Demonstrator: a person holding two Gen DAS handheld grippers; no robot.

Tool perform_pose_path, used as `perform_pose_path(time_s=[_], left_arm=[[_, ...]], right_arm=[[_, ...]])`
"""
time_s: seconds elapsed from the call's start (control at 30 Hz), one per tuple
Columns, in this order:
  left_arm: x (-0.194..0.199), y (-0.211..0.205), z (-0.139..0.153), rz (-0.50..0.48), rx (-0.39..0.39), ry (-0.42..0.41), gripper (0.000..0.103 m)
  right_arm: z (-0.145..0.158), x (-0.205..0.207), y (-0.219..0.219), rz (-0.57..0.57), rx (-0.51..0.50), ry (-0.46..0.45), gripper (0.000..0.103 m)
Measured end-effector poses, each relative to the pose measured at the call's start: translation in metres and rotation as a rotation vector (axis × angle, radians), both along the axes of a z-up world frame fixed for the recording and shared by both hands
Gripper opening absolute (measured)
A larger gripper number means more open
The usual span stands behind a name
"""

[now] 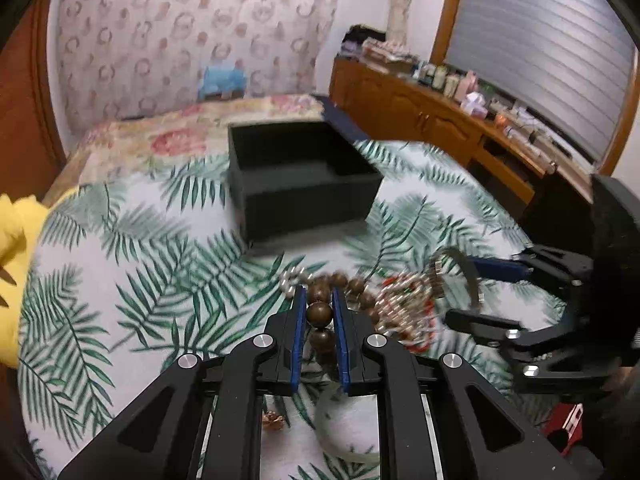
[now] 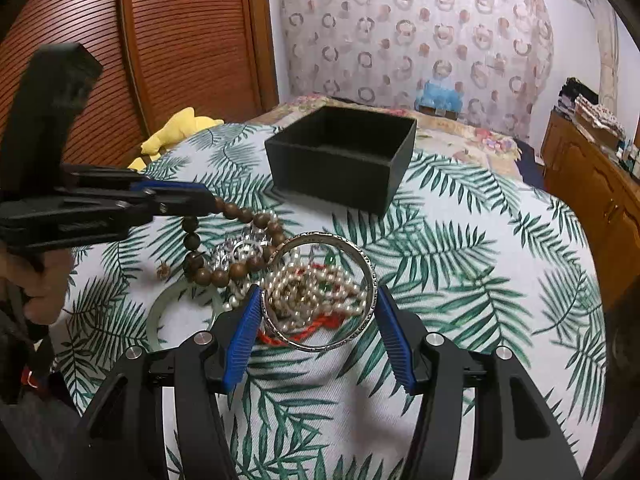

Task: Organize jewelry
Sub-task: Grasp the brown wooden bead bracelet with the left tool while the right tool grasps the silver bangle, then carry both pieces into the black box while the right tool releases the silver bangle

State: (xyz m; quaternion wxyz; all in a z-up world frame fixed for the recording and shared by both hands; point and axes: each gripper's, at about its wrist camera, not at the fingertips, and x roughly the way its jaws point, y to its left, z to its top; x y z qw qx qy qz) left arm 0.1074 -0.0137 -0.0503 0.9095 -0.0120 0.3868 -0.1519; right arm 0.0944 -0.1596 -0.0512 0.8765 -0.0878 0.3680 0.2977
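My left gripper (image 1: pixel 318 296) is shut on one bead of a brown wooden bead bracelet (image 1: pixel 319 313), which hangs in a loop from its blue pads. From the right wrist view the same gripper (image 2: pixel 212 200) comes in from the left, lifting the bracelet (image 2: pixel 236 212) off the pile. My right gripper (image 2: pixel 318 292) is shut on a silver bangle (image 2: pixel 320 235), held across its width. The left wrist view shows that bangle (image 1: pixel 468 268) raised in the right gripper (image 1: pixel 476 294). Beneath lies a tangle of pearls and red cord (image 2: pixel 308 296). An open black box (image 2: pixel 336 176) (image 1: pixel 304 200) stands beyond.
All of this lies on a palm-leaf bedspread (image 2: pixel 460 264). A pale green bangle (image 2: pixel 156 312) and a small copper piece (image 2: pixel 163 270) sit left of the pile. A yellow plush toy (image 2: pixel 176 132) lies at the bed's left edge. A cluttered wooden dresser (image 1: pixel 420 120) stands to the right.
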Motion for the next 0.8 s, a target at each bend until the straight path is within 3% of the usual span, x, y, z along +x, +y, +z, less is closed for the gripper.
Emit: perform_pose_path(time_s=[0.27, 0.8], left_arm=[[-0.004, -0.009, 0.037, -0.025, -0.010, -0.084, 0.012], [0.028, 0.004, 0.076, 0.028, 0.035, -0.159, 0.012]], right_arm=[[0.016, 0.018, 0.004, -0.003, -0.008, -0.038, 0.059], [0.037, 0.087, 0.030, -0.002, -0.036, -0.098, 0.059]])
